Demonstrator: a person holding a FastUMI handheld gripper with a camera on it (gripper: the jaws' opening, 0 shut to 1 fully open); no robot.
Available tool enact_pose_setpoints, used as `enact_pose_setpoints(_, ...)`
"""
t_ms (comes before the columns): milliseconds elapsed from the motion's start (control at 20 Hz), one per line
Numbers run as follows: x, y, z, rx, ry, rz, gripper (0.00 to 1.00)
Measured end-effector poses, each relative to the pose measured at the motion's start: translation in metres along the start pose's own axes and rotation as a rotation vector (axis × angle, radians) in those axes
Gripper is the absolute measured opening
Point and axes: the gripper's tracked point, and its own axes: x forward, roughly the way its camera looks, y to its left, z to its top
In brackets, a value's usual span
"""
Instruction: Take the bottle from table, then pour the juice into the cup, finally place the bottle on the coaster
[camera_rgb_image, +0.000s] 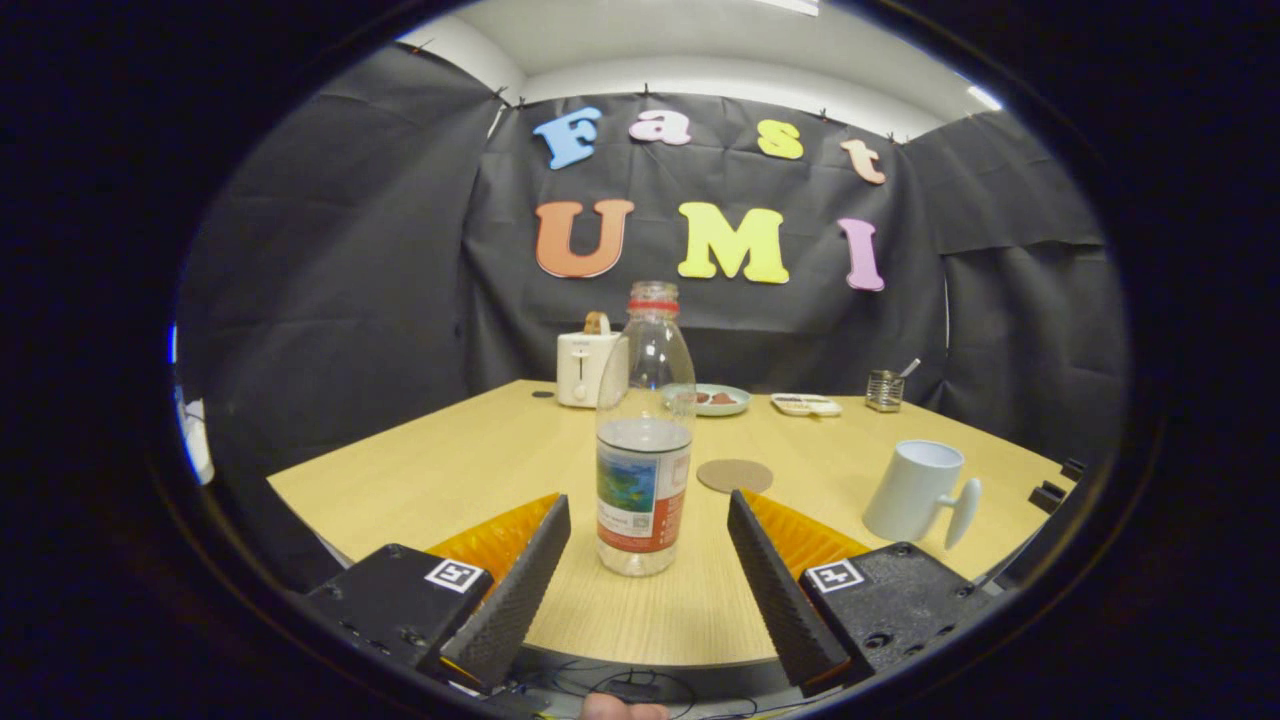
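Note:
A clear plastic bottle (644, 450) with a red neck ring, no cap and a printed label stands upright on the wooden table (450, 470), roughly half full of clear liquid. It stands between my two fingers, touching neither. My gripper (648, 510) is open, a finger on each side of the bottle's lower half. A round cork coaster (734, 475) lies flat just beyond the bottle, slightly right. A white cup (914, 492) with a handle stands to the right, beyond the right finger.
At the table's far side stand a white toaster (585, 367) with a slice in it, a plate (712, 399) with food, a small flat dish (806, 404) and a metal holder (885, 390). Black cloth walls close in the booth behind.

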Motion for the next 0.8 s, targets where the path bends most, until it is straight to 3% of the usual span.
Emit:
enact_pose_setpoints(250, 0.03, 0.001, -0.018, -0.013, 0.025, -0.019, 1.0)
enact_pose_setpoints(800, 0.061, 0.011, 0.017, -0.017, -0.003, -0.012, 1.0)
